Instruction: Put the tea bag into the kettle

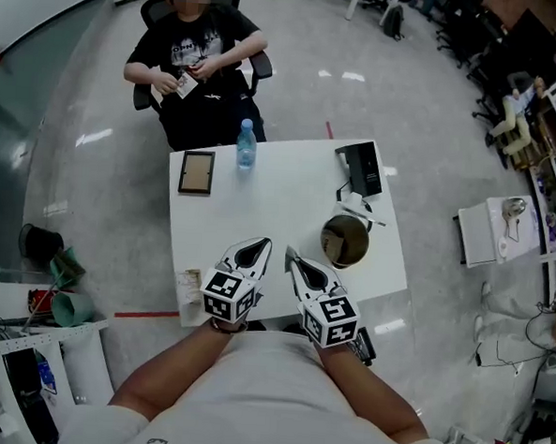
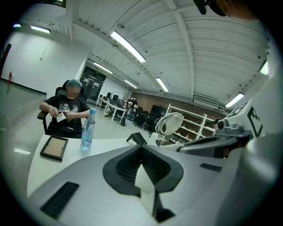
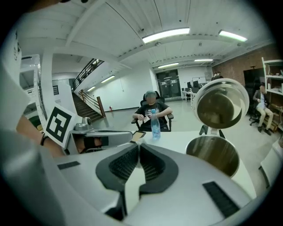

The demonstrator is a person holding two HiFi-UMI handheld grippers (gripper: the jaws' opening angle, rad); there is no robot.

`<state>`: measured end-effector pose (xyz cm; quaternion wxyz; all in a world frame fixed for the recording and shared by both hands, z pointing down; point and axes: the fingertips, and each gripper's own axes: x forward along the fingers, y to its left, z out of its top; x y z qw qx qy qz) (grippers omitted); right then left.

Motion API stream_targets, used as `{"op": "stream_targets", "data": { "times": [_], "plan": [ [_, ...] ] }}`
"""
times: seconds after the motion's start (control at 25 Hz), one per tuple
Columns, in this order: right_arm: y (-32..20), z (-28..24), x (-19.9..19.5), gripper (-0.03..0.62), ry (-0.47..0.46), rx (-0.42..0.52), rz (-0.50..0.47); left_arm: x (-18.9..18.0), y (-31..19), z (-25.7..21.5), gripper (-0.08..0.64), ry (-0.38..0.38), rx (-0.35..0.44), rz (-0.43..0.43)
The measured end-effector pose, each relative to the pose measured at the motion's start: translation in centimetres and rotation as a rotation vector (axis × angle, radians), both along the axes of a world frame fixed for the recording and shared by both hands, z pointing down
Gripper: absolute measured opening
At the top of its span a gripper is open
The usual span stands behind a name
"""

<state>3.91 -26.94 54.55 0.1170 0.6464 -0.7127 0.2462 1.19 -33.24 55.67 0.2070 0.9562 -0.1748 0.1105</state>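
Note:
The steel kettle (image 1: 344, 241) stands open at the table's right, its lid tipped back; in the right gripper view its mouth (image 3: 213, 152) is close ahead on the right. A small pale packet (image 1: 191, 285), seemingly the tea bag, lies at the table's front left edge, left of my left gripper. My left gripper (image 1: 254, 252) hovers over the front of the table with its jaws together and nothing between them (image 2: 141, 148). My right gripper (image 1: 293, 259) is beside it, just left of the kettle, also shut and empty (image 3: 138, 148).
A water bottle (image 1: 246, 144) and a wooden picture frame (image 1: 196, 172) sit at the table's far left. A black kettle base (image 1: 361, 167) is at the far right. A seated person (image 1: 196, 57) faces the table (image 1: 279, 198) from beyond it.

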Motion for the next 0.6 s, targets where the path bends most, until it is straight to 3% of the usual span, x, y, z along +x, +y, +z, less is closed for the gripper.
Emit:
{"op": "stream_targets", "data": {
  "times": [0.6],
  "plan": [
    [0.9, -3.3, 6.1, 0.023, 0.043, 0.103, -0.025, 5.0, 2.3, -3.1, 0.009, 0.004, 0.071, -0.010]
  ]
}}
